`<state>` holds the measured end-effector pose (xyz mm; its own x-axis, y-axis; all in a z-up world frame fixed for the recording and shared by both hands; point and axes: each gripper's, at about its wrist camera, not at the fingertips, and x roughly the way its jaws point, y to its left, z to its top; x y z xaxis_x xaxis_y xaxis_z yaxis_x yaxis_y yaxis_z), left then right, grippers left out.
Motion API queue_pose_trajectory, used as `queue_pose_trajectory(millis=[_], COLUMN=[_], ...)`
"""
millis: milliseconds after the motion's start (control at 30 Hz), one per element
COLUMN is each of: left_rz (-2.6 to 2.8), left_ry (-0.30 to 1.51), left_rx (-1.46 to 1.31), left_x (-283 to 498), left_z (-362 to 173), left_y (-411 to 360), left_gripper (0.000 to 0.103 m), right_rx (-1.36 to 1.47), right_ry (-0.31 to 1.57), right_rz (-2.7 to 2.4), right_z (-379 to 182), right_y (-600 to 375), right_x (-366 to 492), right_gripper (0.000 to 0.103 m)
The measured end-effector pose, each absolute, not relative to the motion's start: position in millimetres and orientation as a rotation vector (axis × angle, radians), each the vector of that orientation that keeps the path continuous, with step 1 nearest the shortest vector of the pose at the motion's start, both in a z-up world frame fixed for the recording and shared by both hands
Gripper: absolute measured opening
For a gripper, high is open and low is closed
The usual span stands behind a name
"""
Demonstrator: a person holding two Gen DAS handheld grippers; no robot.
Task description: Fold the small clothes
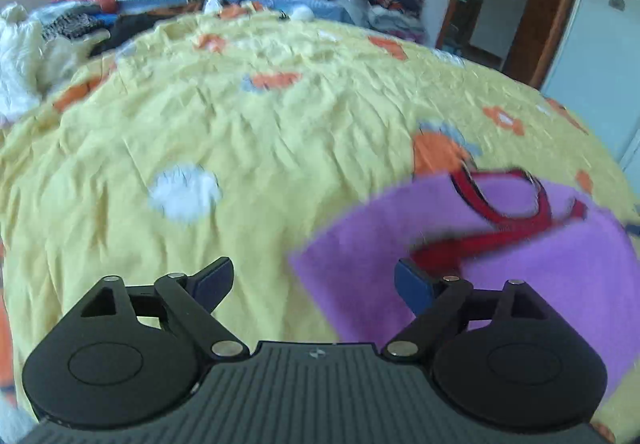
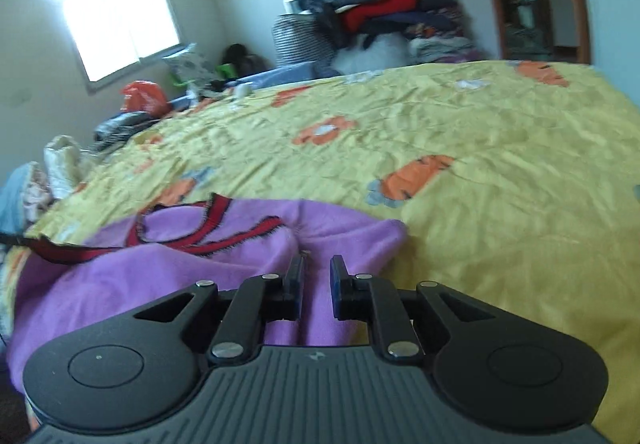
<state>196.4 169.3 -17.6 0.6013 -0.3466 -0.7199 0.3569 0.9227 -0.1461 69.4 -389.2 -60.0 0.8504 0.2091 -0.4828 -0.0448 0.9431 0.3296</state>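
Purple fleece garment [image 2: 168,276] with red trim [image 2: 224,232] lies on the yellow flowered bedspread [image 2: 500,148], bunched up near the bed's near edge. Right gripper [image 2: 316,284] sits low over it, fingers [image 2: 338,284] narrow with a fold of fleece between them, though I can't tell if they actually pinch it. Left gripper [image 1: 314,282] hovers at the garment's [image 1: 540,284] corner, fingers [image 1: 414,286] spread wide, nothing in them. Left view is motion-blurred, so the trim's [image 1: 516,220] shape is hard to read; the garment's far side is cut off there.

Purple garment [image 1: 520,264], red trim; yellow, seemingly orange-flowered bedspread [image 1: 280,124]
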Motion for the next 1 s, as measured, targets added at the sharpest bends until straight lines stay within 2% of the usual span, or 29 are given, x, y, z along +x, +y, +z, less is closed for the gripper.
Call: queue_pose_trajectory(millis=[33, 100, 133, 167, 267, 300, 367, 467, 533, 667, 733, 767, 800, 833, 867, 900, 967, 1000], left_rz=[-0.454, -0.488, -0.49, -0.488, -0.487, -0.485, -0.527, -0.53, -0.579, -0.541, -0.525, -0.528, -0.514, -0.512, -0.523, -0.516, -0.491, -0.493], left_ry=[0.846, 0.858, 0.863, 0.868, 0.855, 0.858, 0.844, 0.792, 0.788, 0.639, 0.562, 0.557, 0.563, 0.592, 0.631, 0.664, 0.712, 0.73], left_rx=[0.002, 0.021, 0.034, 0.047, 0.04, 0.013, -0.083, -0.064, 0.026, 0.499, 0.651, 0.674, 0.684, 0.661, 0.607, 0.544, 0.43, 0.37], left_x=[190, 182, 181, 183, 194, 199, 205, 198, 182, 132, 117, 116, 119, 126, 134, 143, 158, 164], left_z=[-20, -25, -29, -32, -34, -32, -23, -3, 1, -22, -40, -47, -54, -58, -60, -61, -59, -55], left_y=[167, 154, 148, 141, 131, 131, 136, 133, 114, 48, 25, 18, 15, 14, 19, 27, 44, 54], left_gripper=[0.087, 0.09, 0.092, 0.094, 0.095, 0.095, 0.096, 0.103, 0.103, 0.102, 0.101, 0.092, 0.073, 0.061, 0.039, 0.022, 0.012, 0.012], right_rx=[0.322, 0.342, 0.345, 0.346, 0.304, 0.295, 0.234, 0.138, 0.143, 0.157, 0.163, 0.163, 0.162, 0.164, 0.166, 0.17, 0.189, 0.195], right_ry=[0.549, 0.605, 0.629, 0.638, 0.696, 0.715, 0.745, 0.741, 0.732, 0.721, 0.717, 0.714, 0.713, 0.713, 0.711, 0.705, 0.688, 0.676], right_rz=[0.149, 0.169, 0.167, 0.183, 0.189, 0.229, 0.24, 0.232, 0.237, 0.231, 0.226, 0.224, 0.221, 0.222, 0.223, 0.221, 0.219, 0.219], right_z=[-59, -62, -64, -65, -69, -70, -72, -72, -72, -74, -74, -74, -74, -74, -73, -73, -73, -74], right_y=[-388, -385, -382, -380, -370, -366, -353, -342, -344, -346, -346, -346, -346, -347, -347, -348, -351, -353], right_x=[79, 104, 116, 126, 147, 152, 156, 155, 154, 151, 149, 149, 149, 148, 148, 147, 143, 141], right_gripper=[0.015, 0.039, 0.07, 0.085, 0.082, 0.077, 0.049, 0.037, 0.021, 0.02, 0.02, 0.02, 0.019, 0.018, 0.017, 0.015, 0.009, 0.007])
